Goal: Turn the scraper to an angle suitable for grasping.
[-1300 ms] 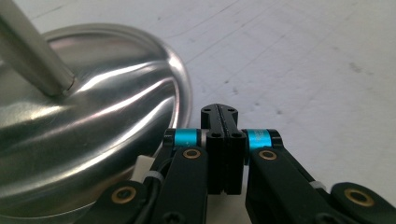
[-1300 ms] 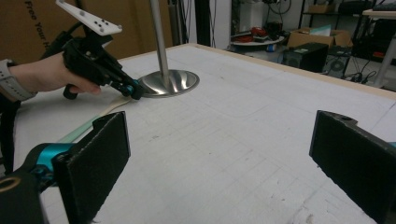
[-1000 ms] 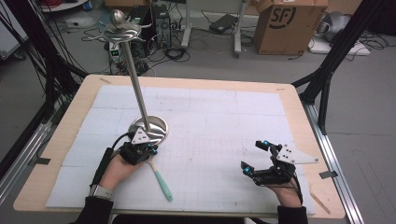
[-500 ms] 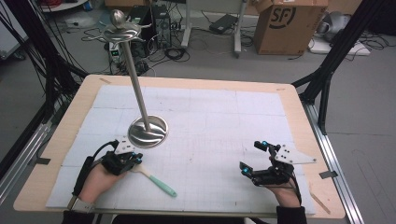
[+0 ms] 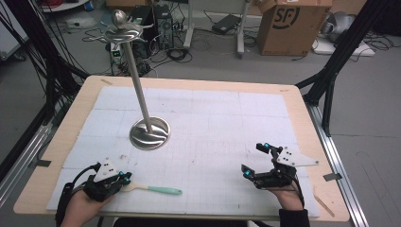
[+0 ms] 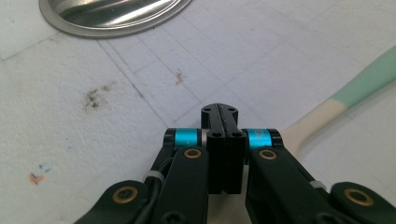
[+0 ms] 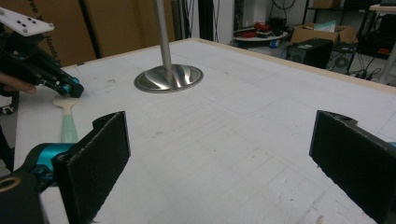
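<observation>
Here the left gripper (image 5: 124, 178), jaws clenched empty, touches the spatula (image 5: 150, 188) near the table's front edge (image 5: 189, 215); right gripper (image 5: 259, 160) gapes.

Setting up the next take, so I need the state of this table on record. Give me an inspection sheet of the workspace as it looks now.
Surface: wooden table under a white gridded mat, with small dark and orange smudges.
Job's things: green-handled spatula flat near the front edge; steel stand upright on its round base.
Clutter: nothing seen.
Grippers: left tongs shut, empty, at the spatula's cream end; right tongs open, empty, away from both things.
Cables: black lead trailing from the left tongs by the wrist; loose bundles on the floor.
Surroundings: cardboard box, black frame legs, computer gear behind.
</observation>
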{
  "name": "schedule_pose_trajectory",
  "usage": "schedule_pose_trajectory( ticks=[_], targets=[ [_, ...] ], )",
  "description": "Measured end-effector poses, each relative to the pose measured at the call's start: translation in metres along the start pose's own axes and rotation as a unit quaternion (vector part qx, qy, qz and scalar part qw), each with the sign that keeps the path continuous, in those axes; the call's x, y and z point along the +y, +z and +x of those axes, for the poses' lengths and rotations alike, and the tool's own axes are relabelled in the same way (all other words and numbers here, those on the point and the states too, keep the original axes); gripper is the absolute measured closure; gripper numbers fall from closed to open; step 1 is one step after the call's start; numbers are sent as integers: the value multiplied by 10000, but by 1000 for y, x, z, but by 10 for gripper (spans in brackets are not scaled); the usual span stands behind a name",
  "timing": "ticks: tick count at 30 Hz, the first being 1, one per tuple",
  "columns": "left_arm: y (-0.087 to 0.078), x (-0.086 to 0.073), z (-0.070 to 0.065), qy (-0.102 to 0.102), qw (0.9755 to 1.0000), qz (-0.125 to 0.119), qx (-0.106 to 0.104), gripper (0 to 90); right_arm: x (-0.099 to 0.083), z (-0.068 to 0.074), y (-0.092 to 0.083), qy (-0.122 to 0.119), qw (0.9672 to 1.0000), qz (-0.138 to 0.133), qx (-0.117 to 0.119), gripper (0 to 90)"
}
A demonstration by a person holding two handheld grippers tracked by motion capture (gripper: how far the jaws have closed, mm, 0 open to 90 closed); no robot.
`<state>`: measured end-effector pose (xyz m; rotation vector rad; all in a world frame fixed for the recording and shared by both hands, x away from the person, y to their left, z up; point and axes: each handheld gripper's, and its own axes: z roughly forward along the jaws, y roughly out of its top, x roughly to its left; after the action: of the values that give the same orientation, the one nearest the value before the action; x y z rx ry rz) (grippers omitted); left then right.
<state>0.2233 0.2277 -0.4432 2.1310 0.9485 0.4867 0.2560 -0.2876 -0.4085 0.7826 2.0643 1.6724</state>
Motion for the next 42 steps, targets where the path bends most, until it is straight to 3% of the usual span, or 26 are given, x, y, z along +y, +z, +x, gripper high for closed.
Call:
schedule_pose_trajectory(
  ticks=[3,4,7,8,9,12,16,18,23,26,31,42],
  targets=[
    [-2,1,0,17,9999,-122,21,900,0,0,1,22,10000,24,0,39],
    [-7,4,-2,-30,9993,-365,-17,900,0,0,1,22,10000,27,0,39],
    [-12,6,-8,-45,9983,-569,-110,900,0,0,1,22,10000,21,4,39],
    [-14,8,-14,-48,9973,-700,-206,900,0,0,0,26,10000,29,2,39],
    [-15,9,-28,146,9965,-716,-397,899,0,-1,0,24,10000,34,5,39],
    [-8,13,-46,362,9957,-566,-645,899,0,-1,1,10,10000,41,-11,39],
    [-1,18,-58,495,9945,-477,-794,900,0,-1,1,2,10000,43,-2,39],
    [6,20,-70,617,9928,-420,-938,899,0,-1,0,6,10000,11,-21,39],
    [21,24,-83,758,9900,-223,-1166,900,-1,-1,1,34,10000,72,4,39],
    [30,26,-86,864,9891,-126,-1189,900,-1,-2,1,14,10000,47,-3,39],
    [35,31,-85,797,9898,-142,-1171,900,-1,-2,1,49,10000,47,-15,39],
    [70,58,-74,682,9941,-236,-811,900,0,-3,-1,54,10000,5,-25,39]
  ],
)
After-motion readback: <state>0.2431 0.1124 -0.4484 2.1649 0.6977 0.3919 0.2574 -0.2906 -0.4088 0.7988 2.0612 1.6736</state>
